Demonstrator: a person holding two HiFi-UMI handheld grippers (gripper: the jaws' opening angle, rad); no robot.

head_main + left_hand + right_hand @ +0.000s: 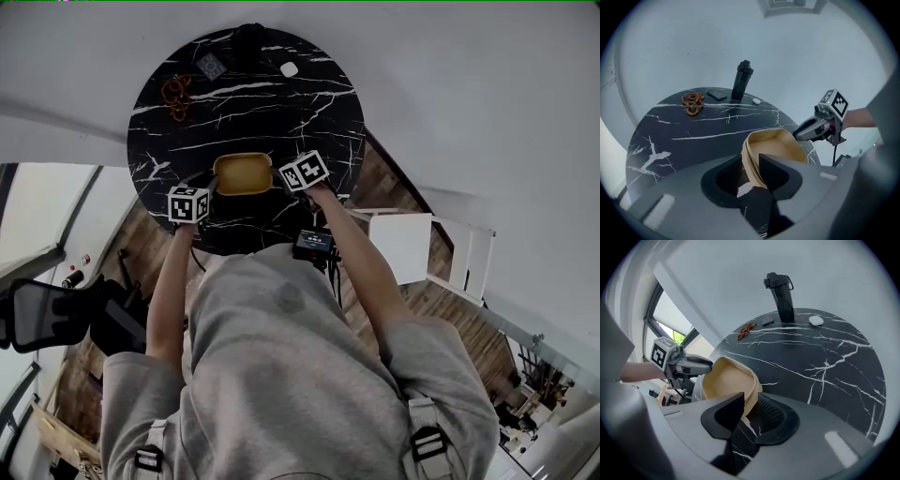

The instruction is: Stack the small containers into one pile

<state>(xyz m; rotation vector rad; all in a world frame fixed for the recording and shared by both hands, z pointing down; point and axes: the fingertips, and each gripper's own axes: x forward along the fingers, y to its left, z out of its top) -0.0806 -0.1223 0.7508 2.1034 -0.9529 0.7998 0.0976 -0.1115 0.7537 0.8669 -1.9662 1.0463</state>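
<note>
A pile of tan, rounded-square containers nested in one another stands near the front edge of the round black marble table. My left gripper is at the pile's left side. In the left gripper view the pile's rim runs between the jaws of the left gripper, with a dark gap on the left side. My right gripper is at the pile's right side. In the right gripper view the rim lies between the jaws of the right gripper. Both grippers are open.
At the table's far side stand a black bottle, a heap of brown rings, a flat dark device and a small white object. A white shelf stands to the right of the table and a black chair to the left.
</note>
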